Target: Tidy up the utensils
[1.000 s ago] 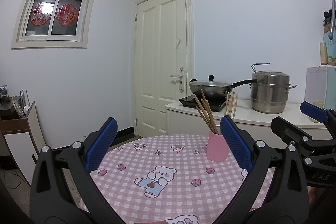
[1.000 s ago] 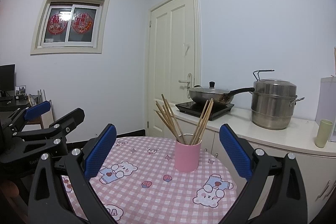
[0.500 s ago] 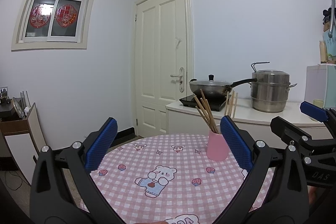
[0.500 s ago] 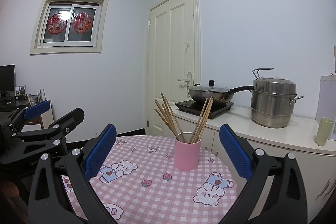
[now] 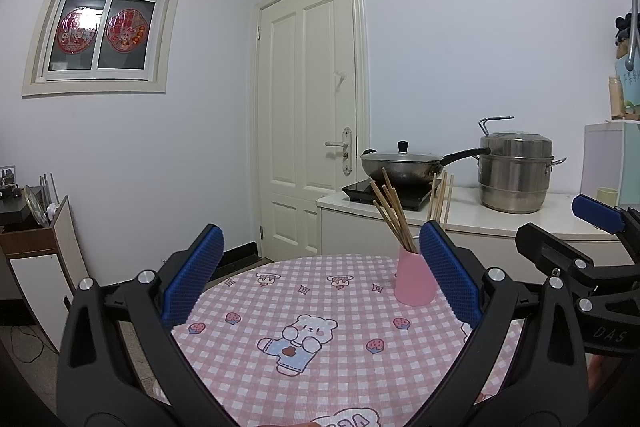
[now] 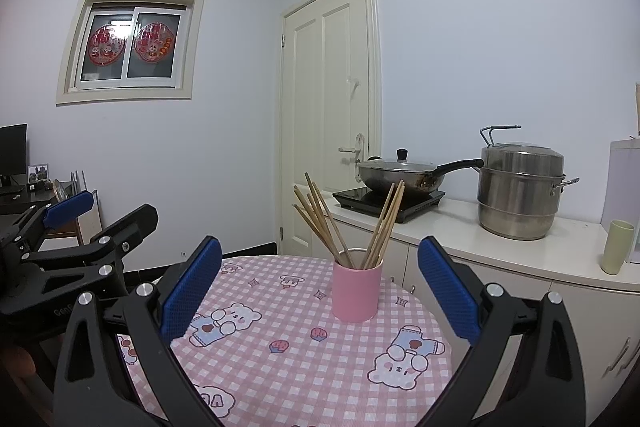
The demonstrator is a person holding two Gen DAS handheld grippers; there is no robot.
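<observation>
- The pink cup (image 6: 356, 291) stands upright on the round table (image 6: 288, 379), which has a pink checked cloth with bear pictures. The cup is on the far part of the table, toward the right side.
- Wooden chopsticks (image 6: 344, 227) stand inside the cup and fan out to the left and to the right.
- The right gripper (image 6: 320, 291) is wide open and holds nothing. In its view the cup is between the two blue pads, a little right of the middle and farther away, not touching them.
- The left gripper (image 5: 320, 279) is also wide open and empty. In its view the cup (image 5: 414, 283) is just beside the right pad, partly hidden behind it.
- On the counter (image 6: 500, 251) behind the table are a wok (image 6: 400, 177) and a steel steamer pot (image 6: 520, 191), well apart from both grippers.
</observation>
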